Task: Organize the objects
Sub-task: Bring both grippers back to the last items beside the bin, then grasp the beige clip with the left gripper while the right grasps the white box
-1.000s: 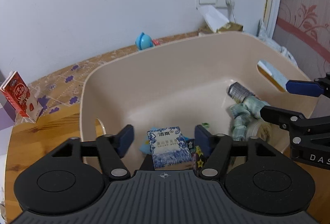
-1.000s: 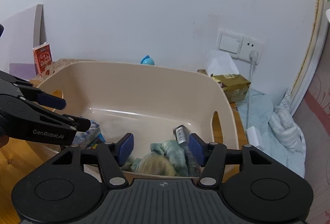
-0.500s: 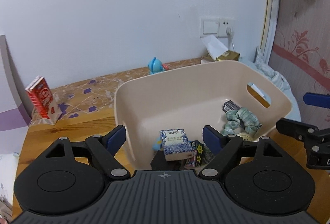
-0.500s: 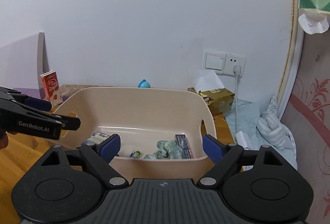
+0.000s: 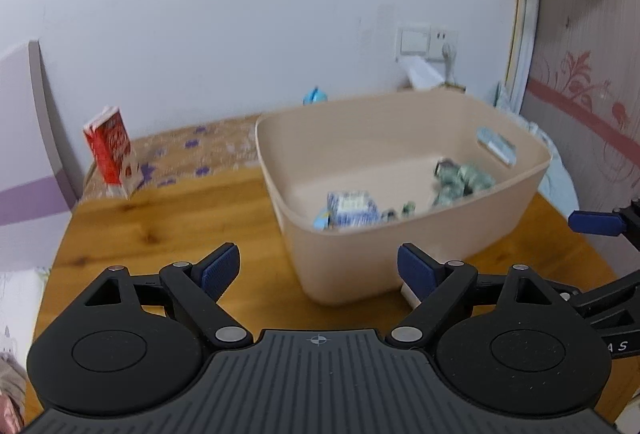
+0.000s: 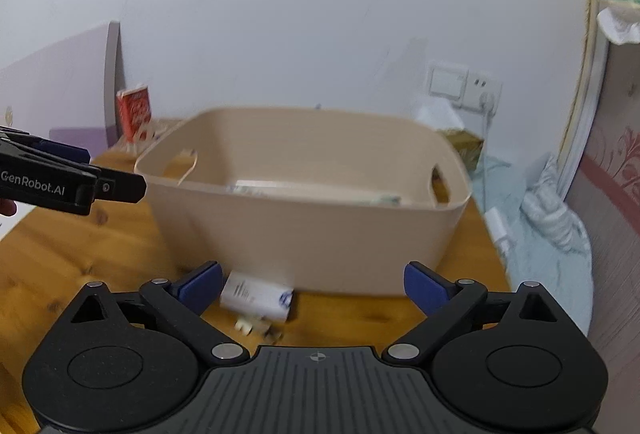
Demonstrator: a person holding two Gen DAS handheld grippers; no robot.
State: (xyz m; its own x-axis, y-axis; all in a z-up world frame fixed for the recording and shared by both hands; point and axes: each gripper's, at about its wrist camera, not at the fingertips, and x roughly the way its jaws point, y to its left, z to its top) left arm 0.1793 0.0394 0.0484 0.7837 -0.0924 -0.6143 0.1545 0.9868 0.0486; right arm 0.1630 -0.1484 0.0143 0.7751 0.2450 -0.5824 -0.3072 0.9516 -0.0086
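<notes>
A beige plastic bin stands on the wooden table; it also shows in the right wrist view. Inside lie a blue-and-white tissue pack, a green rolled cloth and small items. My left gripper is open and empty, in front of the bin's near left corner. My right gripper is open and empty, in front of the bin. A white packet and a small object lie on the table between its fingers.
A red carton stands at the back left by the wall. A blue toy sits behind the bin. A tissue box, wall socket and light blue bedding lie to the right.
Both grippers have pulled back and up out of the bin and opened wider. The bin now looks smaller and farther, and the white packet in front of it has come into view.
</notes>
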